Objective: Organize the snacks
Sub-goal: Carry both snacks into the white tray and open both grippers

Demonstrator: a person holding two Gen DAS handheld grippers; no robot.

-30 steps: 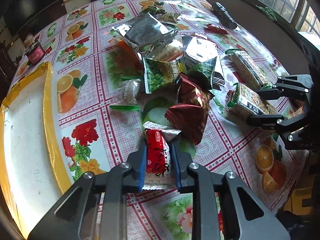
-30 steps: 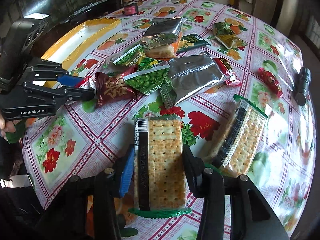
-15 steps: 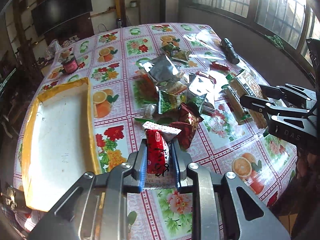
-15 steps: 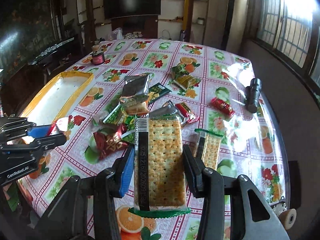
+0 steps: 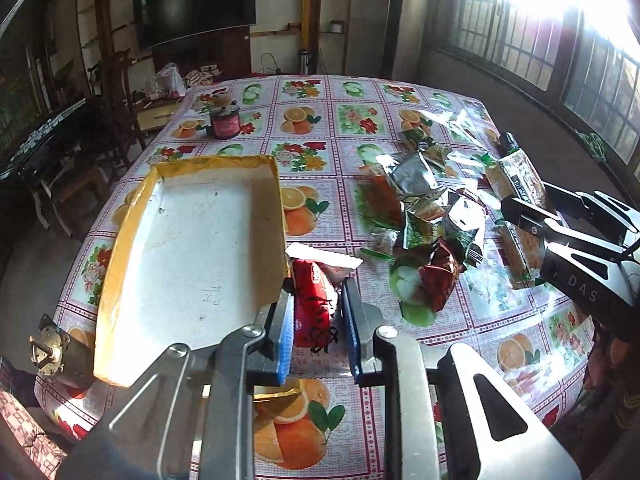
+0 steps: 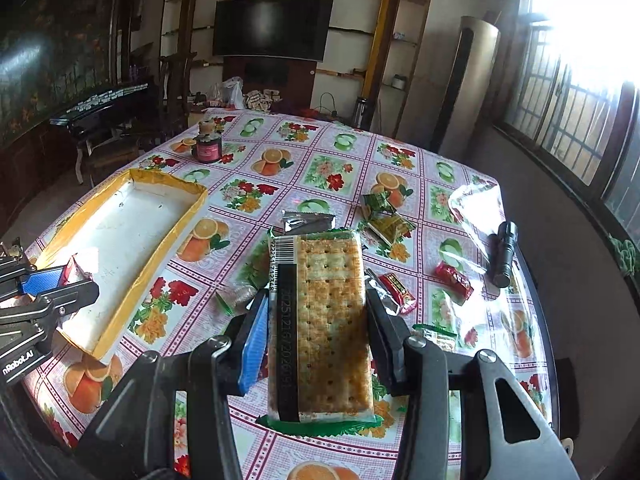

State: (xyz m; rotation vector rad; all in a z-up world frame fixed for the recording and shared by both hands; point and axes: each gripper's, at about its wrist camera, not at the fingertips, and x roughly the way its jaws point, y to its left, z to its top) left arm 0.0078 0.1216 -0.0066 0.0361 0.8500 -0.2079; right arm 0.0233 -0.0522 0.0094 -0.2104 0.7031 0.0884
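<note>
My left gripper (image 5: 318,300) is shut on a small red snack packet (image 5: 314,304) and holds it above the table, beside the near right corner of the yellow-rimmed white tray (image 5: 276,196). My right gripper (image 6: 318,320) is shut on a long cracker pack (image 6: 324,320) and holds it high over the snack pile. In the right wrist view the left gripper (image 6: 52,284) with its red packet (image 6: 72,270) hangs over the tray's (image 6: 168,240) near end. A heap of loose snack packets (image 5: 424,216) lies right of the tray.
A dark red jar (image 6: 207,148) stands at the far side of the table. A black flashlight (image 6: 505,252), red candy packets (image 6: 454,282) and green packets (image 6: 390,224) lie at the right. A second cracker pack (image 5: 516,248) lies under the right gripper (image 5: 560,232).
Both grippers have risen well above the table with their snacks. The left gripper has moved left toward the tray's corner. Both stay shut.
</note>
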